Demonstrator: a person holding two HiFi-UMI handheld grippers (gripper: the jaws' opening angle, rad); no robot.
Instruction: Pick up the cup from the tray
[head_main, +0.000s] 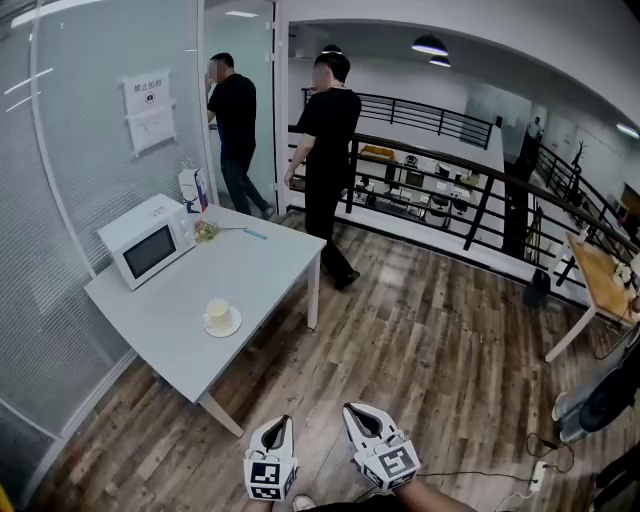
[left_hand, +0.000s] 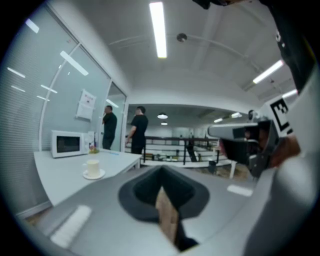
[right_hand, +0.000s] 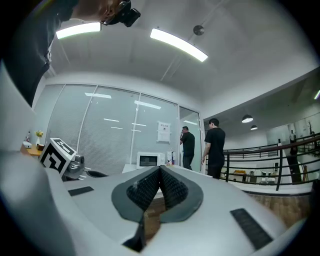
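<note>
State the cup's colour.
The cup is pale cream, best seen in the head view.

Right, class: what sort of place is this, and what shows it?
Probably an office break area: a white microwave oven on a pale grey table, a frosted glass partition wall and a black metal railing.

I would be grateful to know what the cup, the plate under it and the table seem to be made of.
Cup: likely glazed ceramic, pale cream and smooth, though too small to be sure.
Plate: probably the same, white with an even surface.
Table: matte light-grey top, perhaps laminate or painted board, as no grain shows.
</note>
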